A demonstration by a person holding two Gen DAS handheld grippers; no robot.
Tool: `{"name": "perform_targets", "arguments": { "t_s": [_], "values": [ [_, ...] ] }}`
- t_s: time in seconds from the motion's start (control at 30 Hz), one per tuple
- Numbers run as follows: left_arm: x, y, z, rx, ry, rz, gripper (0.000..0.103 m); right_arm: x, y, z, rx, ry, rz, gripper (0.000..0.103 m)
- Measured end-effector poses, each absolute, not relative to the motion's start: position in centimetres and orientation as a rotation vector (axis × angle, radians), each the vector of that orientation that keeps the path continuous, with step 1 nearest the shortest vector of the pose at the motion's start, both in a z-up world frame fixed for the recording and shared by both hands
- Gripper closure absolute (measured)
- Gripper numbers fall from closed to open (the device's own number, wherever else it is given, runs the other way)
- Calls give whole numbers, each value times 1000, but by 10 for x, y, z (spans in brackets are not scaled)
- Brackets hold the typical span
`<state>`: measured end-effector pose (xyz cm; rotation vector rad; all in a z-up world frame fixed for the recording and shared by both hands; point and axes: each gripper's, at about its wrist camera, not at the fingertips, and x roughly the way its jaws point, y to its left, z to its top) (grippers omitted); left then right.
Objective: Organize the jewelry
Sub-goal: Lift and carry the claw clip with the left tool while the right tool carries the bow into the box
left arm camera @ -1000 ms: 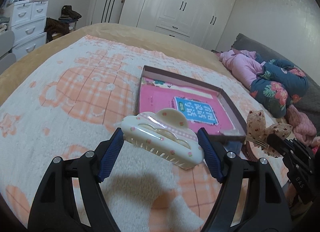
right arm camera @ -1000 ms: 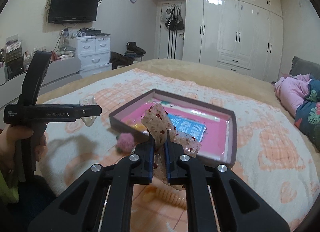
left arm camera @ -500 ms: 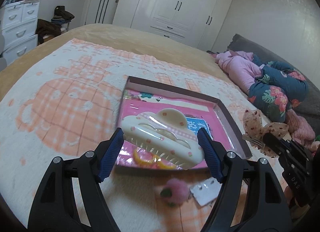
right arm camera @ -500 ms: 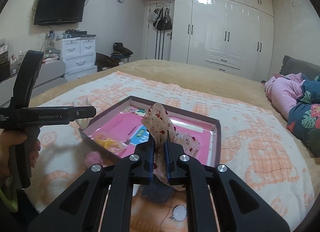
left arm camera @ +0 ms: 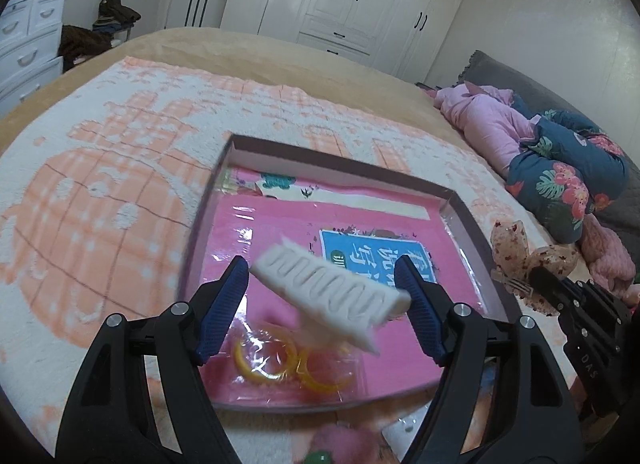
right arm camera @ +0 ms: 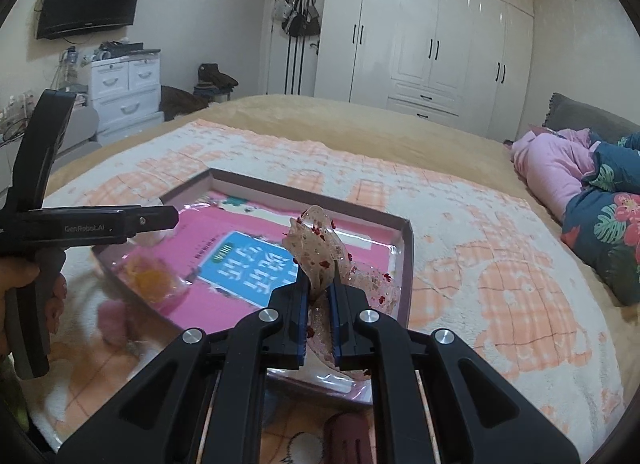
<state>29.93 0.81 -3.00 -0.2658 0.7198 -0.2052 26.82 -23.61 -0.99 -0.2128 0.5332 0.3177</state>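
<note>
Two hand-held grippers hang over the shallow box [left arm camera: 456,200] on the bed. The left hand-held gripper [left arm camera: 322,296] stands wide, a cream claw clip [left arm camera: 328,296] blurred and tilted between its pads, long axis spanning them, apparently dropping boxward. The right hand-held gripper [right arm camera: 318,292], nearer the box's right edge, pinches a sheer spotted bow [right arm camera: 316,248].

"GenRobot.AI" stands in pale letters on the side bar of the left gripper [right arm camera: 158,220], seen from the right wrist. "DAS" is printed on the body of the right gripper [left arm camera: 538,278], seen from the left wrist. The blue label [right arm camera: 244,268] in the pink box [left arm camera: 460,208] bears large Chinese characters, too blurred to read surely.
</note>
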Motion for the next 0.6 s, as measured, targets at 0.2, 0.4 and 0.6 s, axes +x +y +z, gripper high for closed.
{"name": "perform_targets", "arguments": {
  "t_s": [0.2, 0.4, 0.6],
  "values": [
    [304, 2, -38, -245, 731, -215, 43, 286, -234, -25, -226, 569, 302, 94],
    [299, 9, -35, -257, 718, -209, 43, 307, -225, -43, -231, 654, 281, 90],
    [288, 13, -32, -253, 716, -198, 43, 304, -219, -47, -191, 672, 319, 62]
  ]
}}
